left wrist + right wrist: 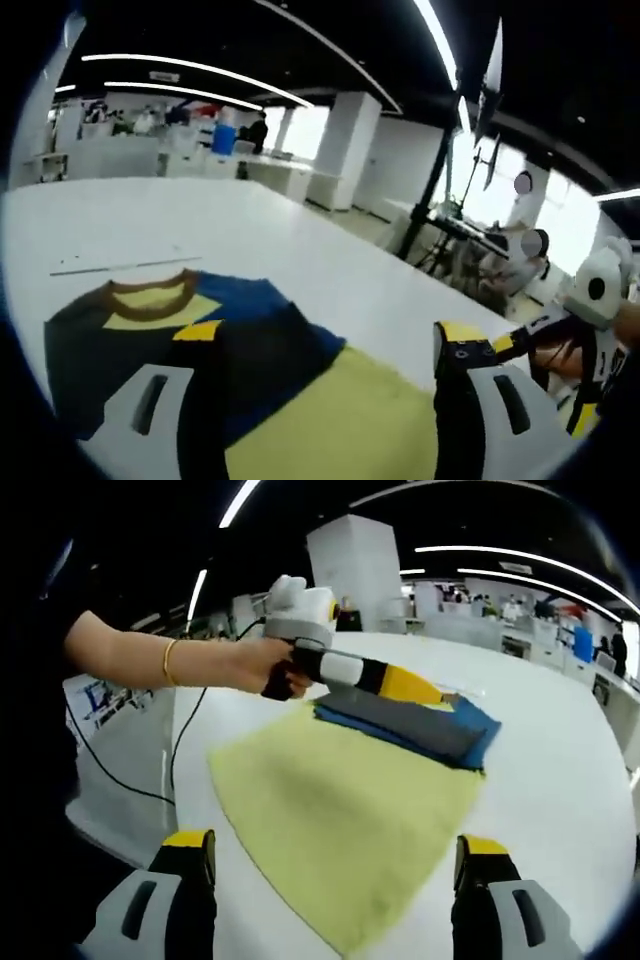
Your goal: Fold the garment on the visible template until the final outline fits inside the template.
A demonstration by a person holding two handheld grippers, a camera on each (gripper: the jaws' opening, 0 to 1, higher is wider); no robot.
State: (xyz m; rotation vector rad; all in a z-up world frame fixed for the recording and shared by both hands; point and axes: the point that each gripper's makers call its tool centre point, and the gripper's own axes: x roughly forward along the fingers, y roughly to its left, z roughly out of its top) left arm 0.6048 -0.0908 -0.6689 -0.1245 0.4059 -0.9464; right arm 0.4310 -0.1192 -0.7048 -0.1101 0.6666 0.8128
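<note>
The garment (350,800) lies flat on the white surface (560,770) — yellow body spread out, its blue and dark collar end furthest from the right claw (335,865), which hovers released above the hem. The left claw (325,345) hangs over it, also released.

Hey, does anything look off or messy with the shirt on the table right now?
Nothing damaged or spilled. The shirt lies flat on the white table, its upper part folded over, dark and blue layers stacked. Both grippers are open: left, right.
</note>
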